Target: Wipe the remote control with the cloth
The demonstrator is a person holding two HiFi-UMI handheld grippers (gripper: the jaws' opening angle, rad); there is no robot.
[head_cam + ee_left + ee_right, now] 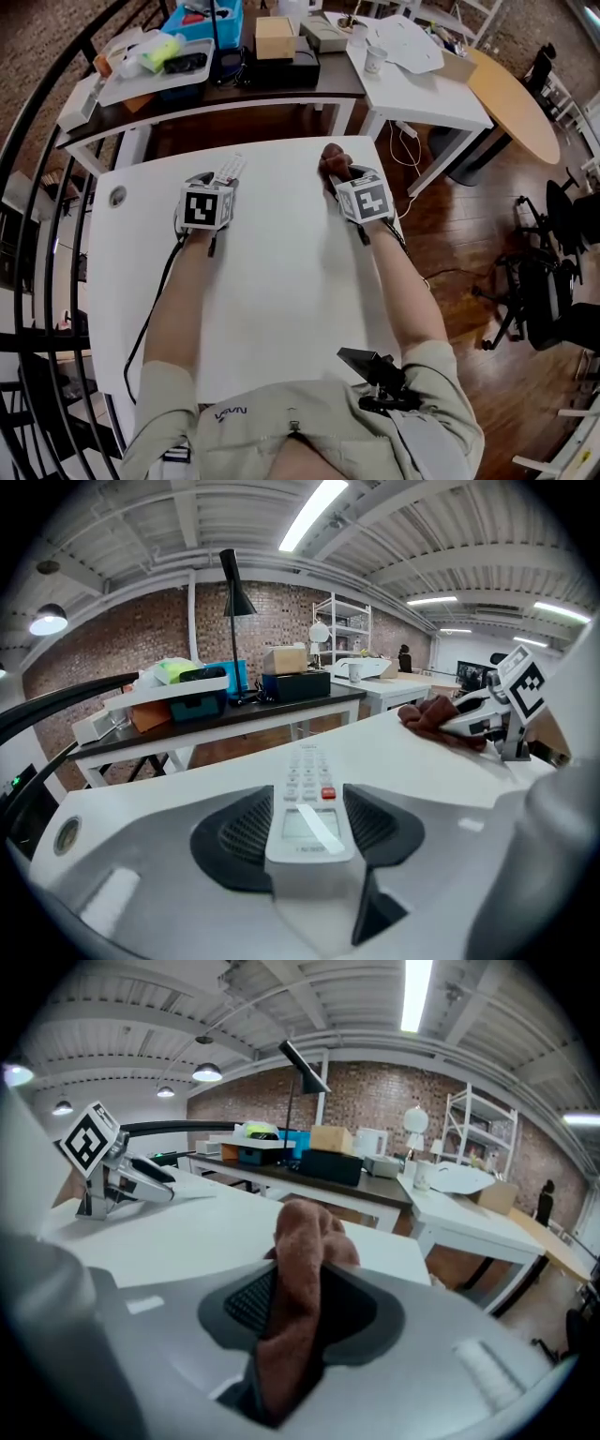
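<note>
Remote control (228,170), white with rows of pale buttons, one red button and a small display, is clamped between the jaws of the left gripper (217,180). The jaws press on both long sides at the display end, and the button end points away toward the far edge of a white table (281,309). Whether the remote touches the tabletop cannot be told. A bunched reddish-brown cloth (334,161) is pinched between the jaws of the right gripper (339,176); in the right gripper view it stands up out of the jaws in a rumpled fold and hangs down between them. The two grippers sit side by side over the far half of the table, well apart, each held by one of the person's outstretched arms, each carrying a cube with black and white square markers. Beyond the table stands a dark desk (281,89) crowded with a cardboard box (275,37), a blue bin (211,21) and a black desk lamp (234,592), with a brick wall behind.
</note>
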